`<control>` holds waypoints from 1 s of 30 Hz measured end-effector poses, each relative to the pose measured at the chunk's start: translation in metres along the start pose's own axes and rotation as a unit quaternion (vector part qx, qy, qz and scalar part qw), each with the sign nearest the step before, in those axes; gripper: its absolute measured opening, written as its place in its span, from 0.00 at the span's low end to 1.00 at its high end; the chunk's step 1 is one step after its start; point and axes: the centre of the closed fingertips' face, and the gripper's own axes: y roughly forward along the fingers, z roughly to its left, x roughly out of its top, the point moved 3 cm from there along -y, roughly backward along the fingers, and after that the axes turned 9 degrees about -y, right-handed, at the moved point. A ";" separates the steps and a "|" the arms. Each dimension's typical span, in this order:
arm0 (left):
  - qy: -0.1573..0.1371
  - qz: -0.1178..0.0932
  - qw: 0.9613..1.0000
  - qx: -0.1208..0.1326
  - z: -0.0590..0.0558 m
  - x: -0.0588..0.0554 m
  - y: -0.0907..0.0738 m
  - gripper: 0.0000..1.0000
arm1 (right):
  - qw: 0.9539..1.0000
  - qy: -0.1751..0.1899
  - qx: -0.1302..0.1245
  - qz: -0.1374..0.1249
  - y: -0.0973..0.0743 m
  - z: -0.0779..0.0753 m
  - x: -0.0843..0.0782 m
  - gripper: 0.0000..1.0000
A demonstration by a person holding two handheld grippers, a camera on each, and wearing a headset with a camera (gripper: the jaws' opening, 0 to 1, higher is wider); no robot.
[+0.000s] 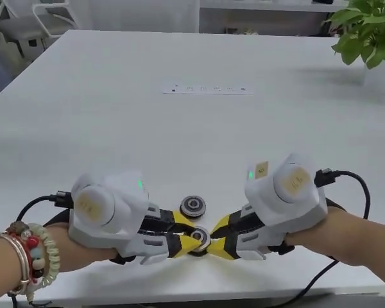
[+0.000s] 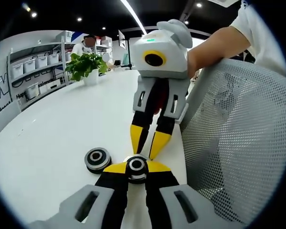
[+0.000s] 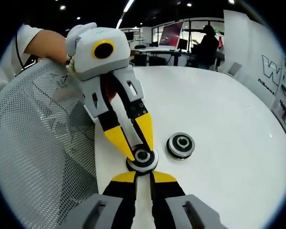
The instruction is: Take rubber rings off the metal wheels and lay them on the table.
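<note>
A metal wheel (image 1: 199, 237) with a black rubber ring sits near the front edge of the white table (image 1: 179, 141). My left gripper (image 1: 192, 241) comes in from the left and is shut on this wheel (image 2: 136, 165), its yellow fingertips on either side. My right gripper (image 1: 209, 242) faces it from the right, with its jaws close together and pinching the near rim of the same wheel (image 3: 143, 156). A second wheel (image 1: 192, 206), ring still on, lies flat just beyond them, also seen in the left gripper view (image 2: 97, 160) and in the right gripper view (image 3: 180, 144).
A white power strip (image 1: 208, 89) lies at mid-table. A potted plant (image 1: 369, 29) stands at the far right corner. A mesh chair back (image 2: 238, 143) is close behind the front edge. The grippers' cables (image 1: 353, 186) trail off the table's front.
</note>
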 end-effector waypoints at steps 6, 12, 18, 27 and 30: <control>-0.006 -0.001 1.000 0.001 0.000 0.000 0.000 0.08 | 1.000 -0.004 -0.004 0.007 0.000 -0.001 -0.001 0.01; -0.006 -0.002 1.000 0.000 0.000 0.000 0.000 0.08 | 1.000 0.015 -0.010 0.015 0.000 -0.003 -0.002 0.00; -0.006 -0.003 1.000 0.000 0.001 0.000 0.001 0.08 | 0.981 0.194 -0.011 0.020 0.001 -0.006 -0.005 0.00; -0.007 -0.004 1.000 0.003 0.002 0.000 0.001 0.08 | 0.953 0.303 -0.015 -0.002 -0.004 -0.013 -0.005 0.00; -0.007 -0.005 1.000 0.003 0.002 0.000 0.001 0.08 | 0.941 0.338 -0.016 -0.029 -0.007 -0.018 0.001 0.00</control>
